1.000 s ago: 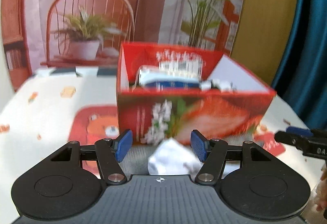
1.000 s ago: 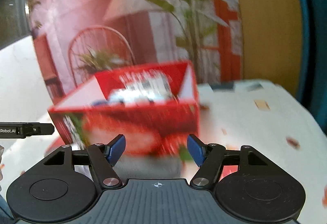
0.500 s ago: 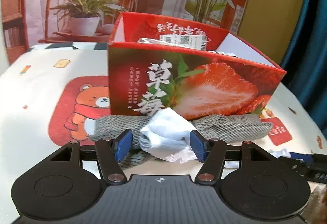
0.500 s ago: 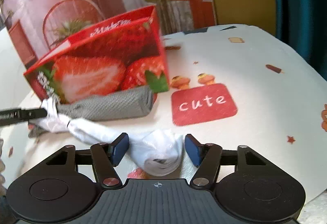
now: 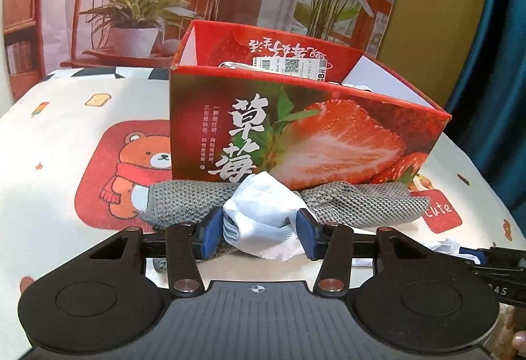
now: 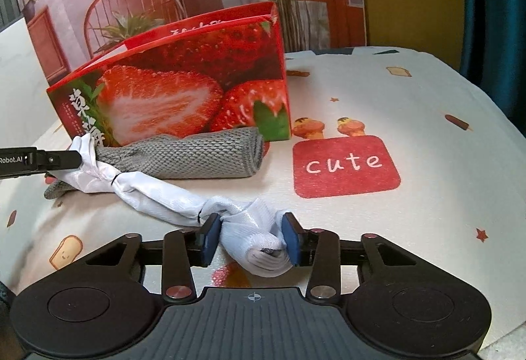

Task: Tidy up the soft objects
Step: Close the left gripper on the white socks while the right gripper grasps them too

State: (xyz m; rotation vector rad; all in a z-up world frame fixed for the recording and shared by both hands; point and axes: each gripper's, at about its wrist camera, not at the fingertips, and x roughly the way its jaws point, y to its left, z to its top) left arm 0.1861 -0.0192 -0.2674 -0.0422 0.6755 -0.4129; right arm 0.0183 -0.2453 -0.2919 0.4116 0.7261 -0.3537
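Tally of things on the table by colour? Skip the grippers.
White: 1, the twisted white cloth, jaws closing on each end
Grey: 1, grey knit cloth against the box front
Red: 1, strawberry box; contents too hidden to count
Total: 3

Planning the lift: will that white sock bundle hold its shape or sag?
Probably sag: the white sock bundle is thin fabric tied at intervals. It looks light. With the left gripper and right gripper closing on its ends, the middle likely droops.
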